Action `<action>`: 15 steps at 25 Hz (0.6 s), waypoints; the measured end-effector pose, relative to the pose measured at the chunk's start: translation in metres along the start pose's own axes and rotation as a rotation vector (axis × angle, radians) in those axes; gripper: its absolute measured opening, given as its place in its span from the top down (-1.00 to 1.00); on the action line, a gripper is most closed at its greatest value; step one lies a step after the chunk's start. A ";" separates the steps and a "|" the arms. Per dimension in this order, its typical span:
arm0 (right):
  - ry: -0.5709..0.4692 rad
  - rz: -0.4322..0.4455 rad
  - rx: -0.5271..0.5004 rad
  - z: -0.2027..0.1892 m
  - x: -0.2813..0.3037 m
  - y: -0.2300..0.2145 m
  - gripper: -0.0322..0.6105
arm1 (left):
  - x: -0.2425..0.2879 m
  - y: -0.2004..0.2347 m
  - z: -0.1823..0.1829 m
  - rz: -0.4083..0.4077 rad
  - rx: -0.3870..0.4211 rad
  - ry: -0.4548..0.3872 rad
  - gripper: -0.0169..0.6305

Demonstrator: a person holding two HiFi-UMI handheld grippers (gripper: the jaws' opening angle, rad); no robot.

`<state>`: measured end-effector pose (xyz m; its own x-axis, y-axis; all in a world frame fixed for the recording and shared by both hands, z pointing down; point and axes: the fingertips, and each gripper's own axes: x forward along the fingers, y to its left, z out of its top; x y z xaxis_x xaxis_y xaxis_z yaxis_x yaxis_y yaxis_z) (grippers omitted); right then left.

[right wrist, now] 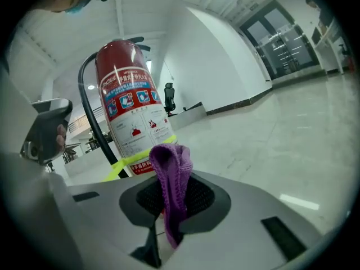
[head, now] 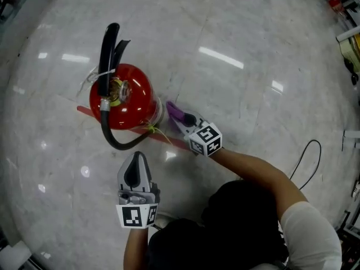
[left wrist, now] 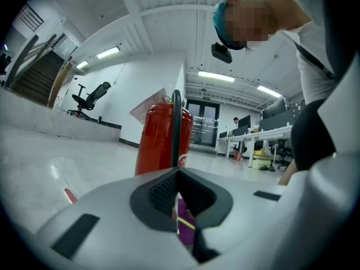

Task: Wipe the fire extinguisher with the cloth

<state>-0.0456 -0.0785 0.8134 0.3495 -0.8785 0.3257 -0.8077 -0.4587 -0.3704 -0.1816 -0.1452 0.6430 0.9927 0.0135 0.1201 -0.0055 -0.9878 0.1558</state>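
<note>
Purple knitted cloth [right wrist: 171, 167] sits folded between the jaws of the right hand-held gripper [right wrist: 169, 207], which are clamped on it. A loop of cloth stands up above the tips and a tail hangs below them. Directly ahead of those jaws, just beside the cloth, stands the fire extinguisher [right wrist: 132, 111], upright on the pale marble floor [head: 253, 38]. Whether cloth and cylinder touch cannot be made out. The body is a glossy red cylinder with a white label [right wrist: 136, 122] bearing red and blue pictograms. A yellow-green band [right wrist: 121, 170] runs round the lower part. A black hose [right wrist: 93, 117] loops down the side away from the cloth. From the head view the top shows a brass-coloured valve under a black lever. The left hand-held gripper [head: 136, 157] is apart from the extinguisher and points at it from the near side. Its jaws are closed together on nothing, the red cylinder and hose rising beyond the tips in its own view. A red strip [head: 84, 110] lies on the floor, passing under the extinguisher's base ahead of both hand-held grippers.
</note>
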 end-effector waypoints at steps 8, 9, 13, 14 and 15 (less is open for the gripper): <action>-0.054 0.004 0.140 -0.014 0.034 -0.001 0.72 | -0.018 0.003 -0.006 0.019 0.033 0.017 0.93; -0.066 0.005 0.180 -0.014 0.033 -0.001 0.72 | -0.020 0.003 -0.006 0.025 0.034 0.017 0.93; -0.103 0.017 0.242 -0.005 0.026 0.009 0.72 | -0.023 -0.002 -0.002 0.010 0.038 0.018 0.93; -0.112 0.024 0.230 -0.001 0.024 0.011 0.72 | -0.022 -0.004 -0.002 -0.002 0.039 0.016 0.93; -0.122 0.035 0.216 0.004 0.023 0.014 0.72 | -0.021 -0.006 -0.003 -0.013 0.042 0.015 0.93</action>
<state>-0.0473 -0.1053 0.8121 0.3884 -0.8979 0.2073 -0.7045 -0.4343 -0.5613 -0.2026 -0.1393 0.6422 0.9907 0.0284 0.1330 0.0128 -0.9931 0.1164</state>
